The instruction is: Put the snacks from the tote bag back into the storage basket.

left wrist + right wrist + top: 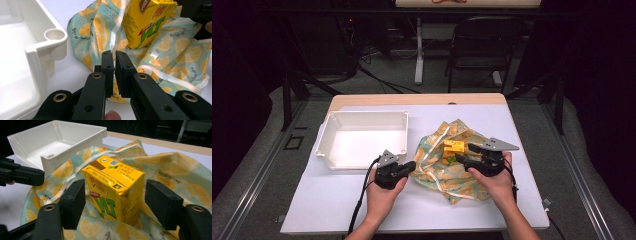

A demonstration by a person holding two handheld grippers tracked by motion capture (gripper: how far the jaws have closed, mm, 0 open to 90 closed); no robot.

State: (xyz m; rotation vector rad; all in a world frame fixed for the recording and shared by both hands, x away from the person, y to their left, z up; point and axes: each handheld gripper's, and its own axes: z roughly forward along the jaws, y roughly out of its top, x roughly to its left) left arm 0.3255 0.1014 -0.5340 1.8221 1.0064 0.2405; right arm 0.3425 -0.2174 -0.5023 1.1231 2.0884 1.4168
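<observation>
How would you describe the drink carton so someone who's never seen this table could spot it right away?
Start from the big white tray on the table; just to its right lies a crumpled lemon-print cloth. The drink carton stands upright in the middle of that cloth. It is the one boxy bright yellow thing there, with green lettering on its side.

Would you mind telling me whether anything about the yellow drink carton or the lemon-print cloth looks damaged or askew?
The yellow drink carton has a dented, creased top edge on the side facing the right tool. It stands on the lemon-print cloth, which lies crumpled rather than flat. I see nothing spilled.
</observation>
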